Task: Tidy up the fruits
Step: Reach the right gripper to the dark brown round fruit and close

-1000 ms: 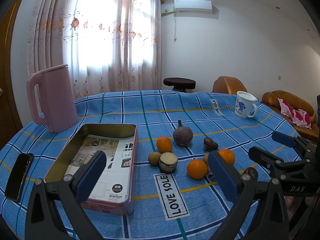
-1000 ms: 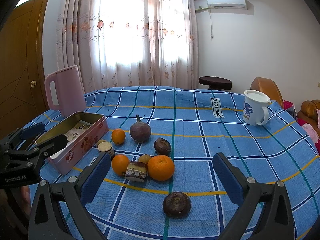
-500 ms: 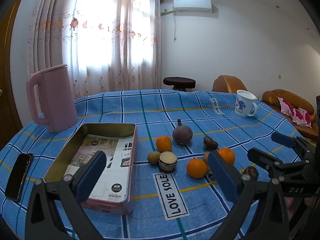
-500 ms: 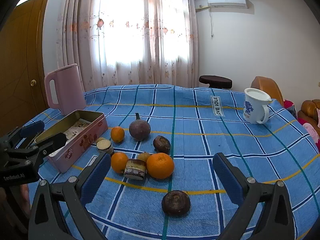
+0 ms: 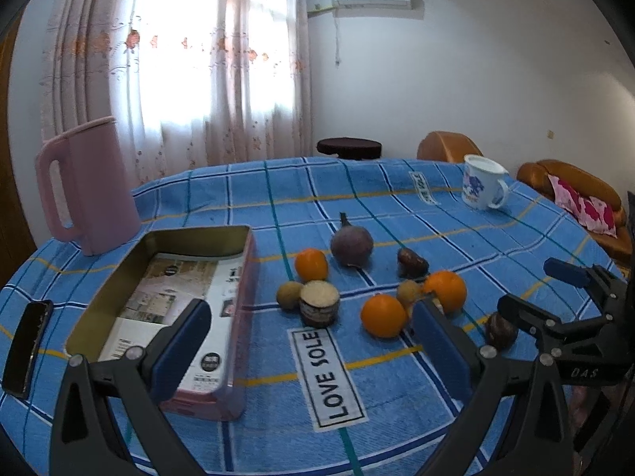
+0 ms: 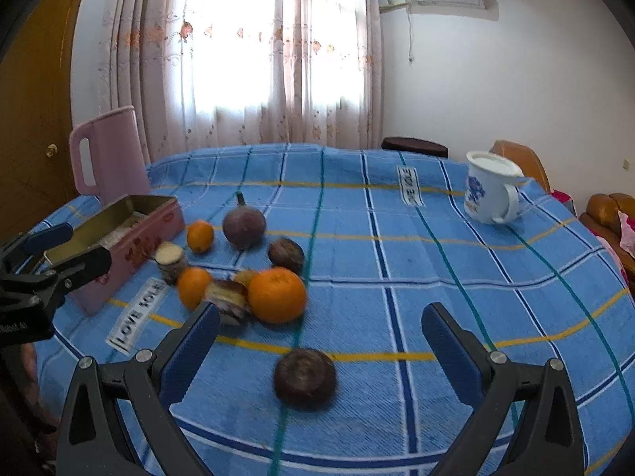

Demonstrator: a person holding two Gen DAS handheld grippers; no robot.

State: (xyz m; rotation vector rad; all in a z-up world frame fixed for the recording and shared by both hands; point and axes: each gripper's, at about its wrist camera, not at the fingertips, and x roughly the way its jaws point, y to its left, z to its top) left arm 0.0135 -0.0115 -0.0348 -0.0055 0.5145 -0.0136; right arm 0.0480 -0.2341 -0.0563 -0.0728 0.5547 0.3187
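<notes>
Both tools — left tool and right tool — hover with fingers apart and empty over the counter, the right above a dark round fruit.

- The left gripper is hanging with its blue-padded jaws spread wide, gripping nothing.
- The right gripper is likewise gaping and empty, perhaps tilting slightly; blur is making that uncertain.

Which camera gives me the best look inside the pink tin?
The left wrist view: it looks down into the open pink tin, showing printed paper lining its floor. The right wrist view shows the tin side-on at the left, its inside mostly hidden.
</notes>
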